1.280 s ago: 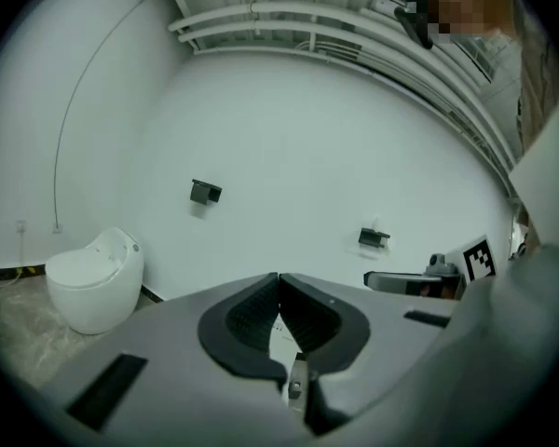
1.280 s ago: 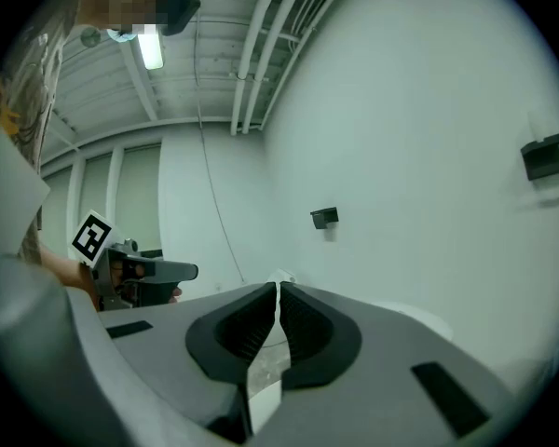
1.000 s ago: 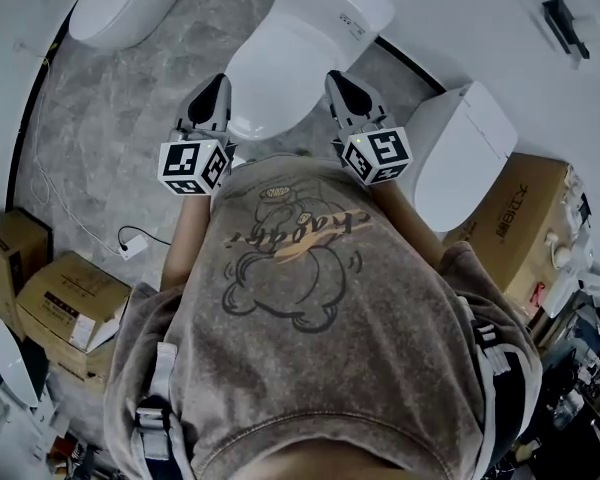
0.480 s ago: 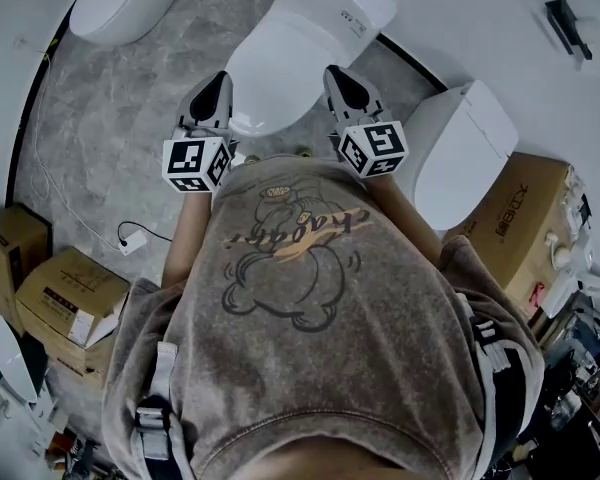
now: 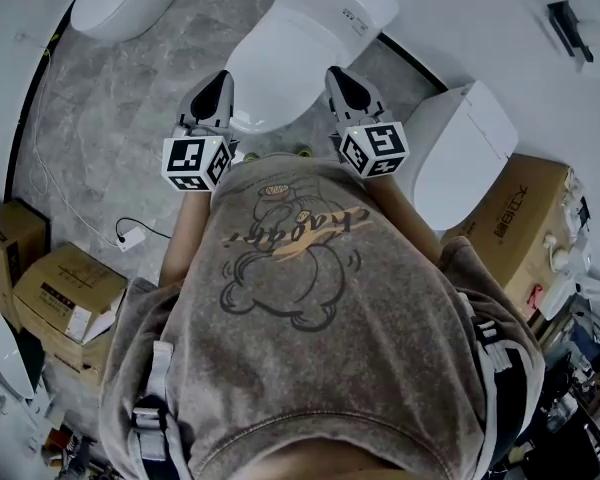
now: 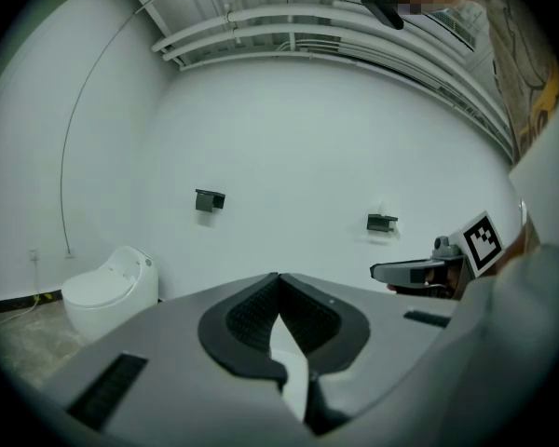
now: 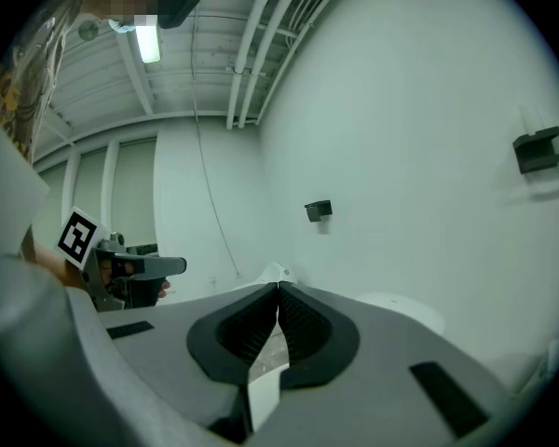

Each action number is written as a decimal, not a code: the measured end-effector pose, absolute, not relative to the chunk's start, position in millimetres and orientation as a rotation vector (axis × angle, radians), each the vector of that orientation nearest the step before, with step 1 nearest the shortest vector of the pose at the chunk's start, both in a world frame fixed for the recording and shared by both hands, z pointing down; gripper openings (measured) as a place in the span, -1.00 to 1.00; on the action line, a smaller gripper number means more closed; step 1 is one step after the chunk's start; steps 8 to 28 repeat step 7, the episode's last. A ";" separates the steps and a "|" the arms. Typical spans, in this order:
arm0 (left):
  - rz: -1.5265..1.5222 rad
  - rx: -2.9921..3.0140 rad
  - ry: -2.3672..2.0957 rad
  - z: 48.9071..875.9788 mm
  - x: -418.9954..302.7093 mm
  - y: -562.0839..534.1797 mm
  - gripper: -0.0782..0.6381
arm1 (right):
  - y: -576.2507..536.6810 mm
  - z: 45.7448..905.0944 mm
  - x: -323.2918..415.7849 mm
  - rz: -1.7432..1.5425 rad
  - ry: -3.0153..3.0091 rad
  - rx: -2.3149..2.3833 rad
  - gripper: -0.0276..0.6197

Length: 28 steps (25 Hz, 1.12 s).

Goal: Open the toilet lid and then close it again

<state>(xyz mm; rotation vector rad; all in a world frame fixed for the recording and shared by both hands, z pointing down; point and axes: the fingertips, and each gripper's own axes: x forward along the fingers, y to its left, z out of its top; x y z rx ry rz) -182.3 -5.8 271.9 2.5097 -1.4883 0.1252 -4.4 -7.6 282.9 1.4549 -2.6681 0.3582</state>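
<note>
The white toilet (image 5: 280, 68) stands straight ahead of the person, its lid down flat over the bowl. My left gripper (image 5: 220, 78) hovers at the bowl's left front side and my right gripper (image 5: 336, 74) at its right front side. Both point toward the wall. In the left gripper view the jaws of the left gripper (image 6: 279, 276) meet with nothing between them. The right gripper (image 7: 278, 287) shows the same in its own view. Neither gripper touches the lid as far as I can see. The person's shirt hides the toilet's front edge.
A second toilet (image 5: 130, 3) stands at the upper left, a third (image 5: 460, 153) at the right. Cardboard boxes (image 5: 60, 303) lie at the left, another box (image 5: 520, 223) at the right. A cable with a power strip (image 5: 130, 240) trails on the marble floor. Dark wall brackets (image 6: 209, 199) hang ahead.
</note>
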 end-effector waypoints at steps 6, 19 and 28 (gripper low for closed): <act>0.124 2.503 -1.489 272.9 -182.4 -7.7 -0.76 | -9.3 285.6 -1.4 0.366 -2.663 1.457 -0.83; 0.126 2.503 -1.489 273.1 -182.1 -8.3 -0.76 | -9.8 286.2 -0.6 0.367 -2.662 1.459 -0.83; 0.126 2.503 -1.489 273.1 -182.1 -8.3 -0.76 | -9.8 286.2 -0.6 0.367 -2.662 1.459 -0.83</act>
